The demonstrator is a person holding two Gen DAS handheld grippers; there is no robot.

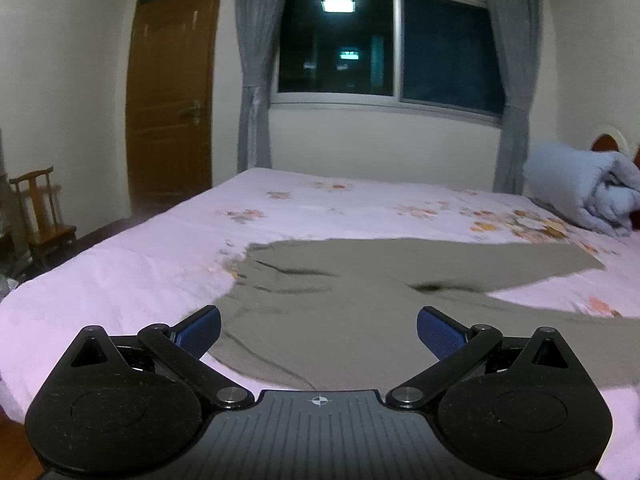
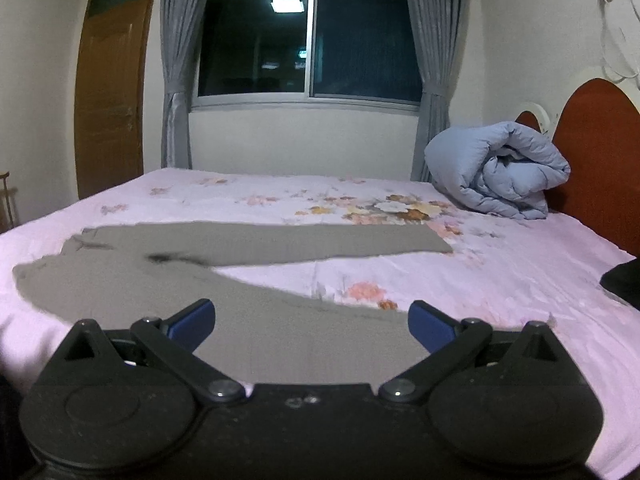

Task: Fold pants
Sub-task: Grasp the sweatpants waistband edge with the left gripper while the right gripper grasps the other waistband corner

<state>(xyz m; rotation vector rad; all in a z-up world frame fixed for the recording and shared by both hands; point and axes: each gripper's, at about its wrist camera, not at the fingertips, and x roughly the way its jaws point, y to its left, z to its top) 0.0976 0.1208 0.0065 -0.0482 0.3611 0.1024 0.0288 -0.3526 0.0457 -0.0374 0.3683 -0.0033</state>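
Note:
Grey-brown pants (image 1: 360, 280) lie spread flat on the pink floral bed sheet (image 1: 120, 280), legs apart in a V, waist to the left. My left gripper (image 1: 318, 332) is open and empty, low over the waist end near the bed's front edge. In the right wrist view the pants (image 2: 240, 248) stretch across the bed (image 2: 520, 280), one leg running far right, the other coming toward me. My right gripper (image 2: 310, 324) is open and empty, just above the near leg.
A rolled blue duvet (image 2: 500, 172) sits at the head of the bed by the red headboard (image 2: 596, 148). A dark object (image 2: 624, 280) lies at the right edge. A wooden chair (image 1: 40, 216) and door (image 1: 168, 100) stand left; a curtained window (image 1: 384, 40) behind.

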